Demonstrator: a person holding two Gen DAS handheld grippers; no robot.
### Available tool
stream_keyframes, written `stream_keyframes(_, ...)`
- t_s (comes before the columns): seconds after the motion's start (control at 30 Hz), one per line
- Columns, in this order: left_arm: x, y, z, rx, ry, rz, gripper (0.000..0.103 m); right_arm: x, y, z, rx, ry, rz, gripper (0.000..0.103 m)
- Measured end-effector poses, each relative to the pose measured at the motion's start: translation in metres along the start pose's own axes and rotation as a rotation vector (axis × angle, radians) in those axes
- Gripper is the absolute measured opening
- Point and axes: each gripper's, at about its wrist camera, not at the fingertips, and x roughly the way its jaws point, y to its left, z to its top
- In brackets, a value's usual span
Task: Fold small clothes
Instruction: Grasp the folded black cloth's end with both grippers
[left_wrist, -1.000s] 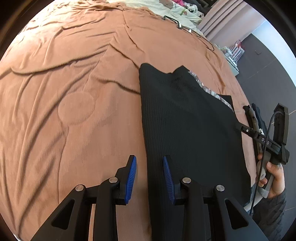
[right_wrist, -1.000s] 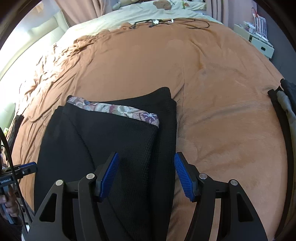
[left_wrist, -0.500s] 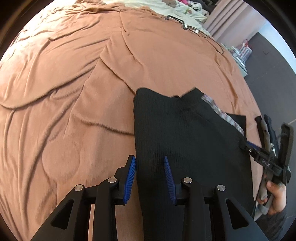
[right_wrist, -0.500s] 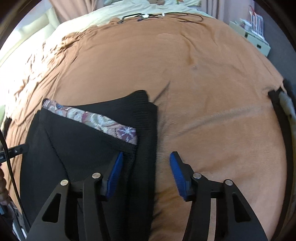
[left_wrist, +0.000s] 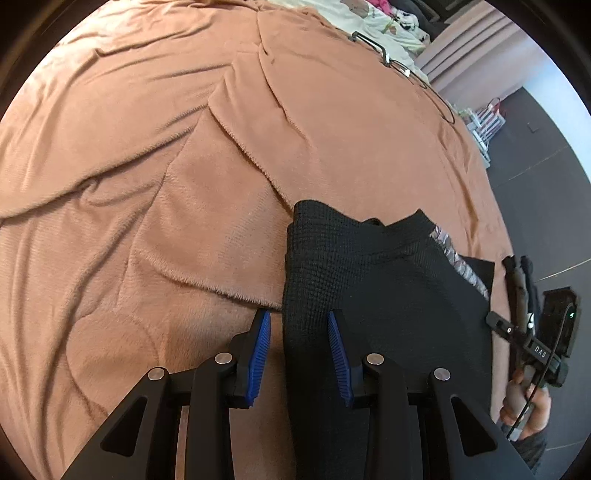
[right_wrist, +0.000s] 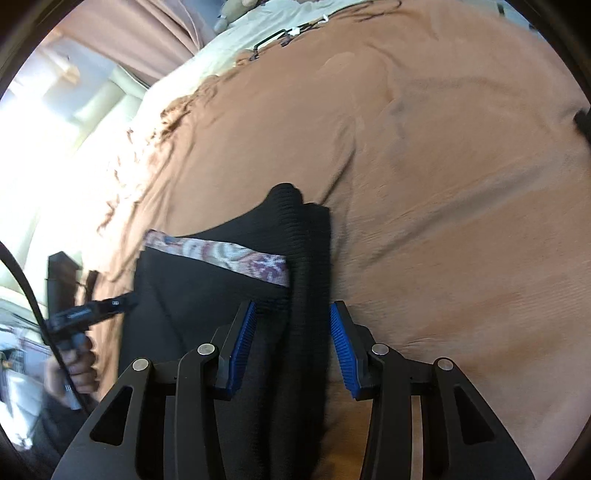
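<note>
Black knit garment lies folded on the brown blanket, lower centre-right of the left wrist frame, patterned waistband exposed. Left gripper: jaws spread, straddling the garment's left edge. Right gripper: jaws spread over its right folded edge.

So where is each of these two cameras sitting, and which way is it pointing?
Left wrist: on the left gripper, facing along its blue fingers over the black garment; opposite hand visible.
Right wrist: on the right gripper, straddling that garment's other edge; opposite hand visible.
Shared: garment, brown blanket.
</note>
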Motion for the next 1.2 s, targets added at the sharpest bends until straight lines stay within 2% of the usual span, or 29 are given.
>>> stream_keyframes(0.17,0.007,-0.002,0.007,-0.02,0.009,-0.027,0.034,0.009,-0.013,0.005,0.031,0.046,0.068,0.039)
stream_keyframes(0.4,0.018,-0.001,0.017,-0.069,0.013,-0.068,0.034,0.018,-0.03,0.017,0.077,0.051,0.127,0.039)
stream_keyframes(0.43,0.019,-0.002,0.017,-0.067,0.012,-0.065,0.034,0.018,-0.029,0.016,0.074,0.049,0.124,0.039)
stream_keyframes(0.5,0.019,-0.006,0.019,-0.06,0.011,-0.049,0.027,0.021,-0.024,0.016,0.052,0.047,0.097,0.035)
stream_keyframes(0.57,0.019,-0.009,0.021,-0.056,0.008,-0.038,0.017,0.015,-0.021,0.011,0.037,0.046,0.06,0.022)
stream_keyframes(0.6,0.017,-0.009,0.02,-0.053,0.004,-0.036,0.011,0.011,-0.02,0.01,0.033,0.04,0.046,0.02)
stream_keyframes(0.67,0.012,-0.011,0.02,-0.04,-0.005,-0.04,0.007,0.003,-0.011,0.009,0.008,0.026,0.024,0.015)
stream_keyframes(0.97,-0.032,-0.027,0.015,0.005,-0.077,-0.104,0.006,-0.031,0.022,-0.004,-0.038,-0.021,-0.056,0.011)
stream_keyframes(1.2,-0.065,-0.042,0.006,0.016,-0.111,-0.135,0.006,-0.072,0.047,-0.026,-0.072,-0.071,-0.024,0.009)
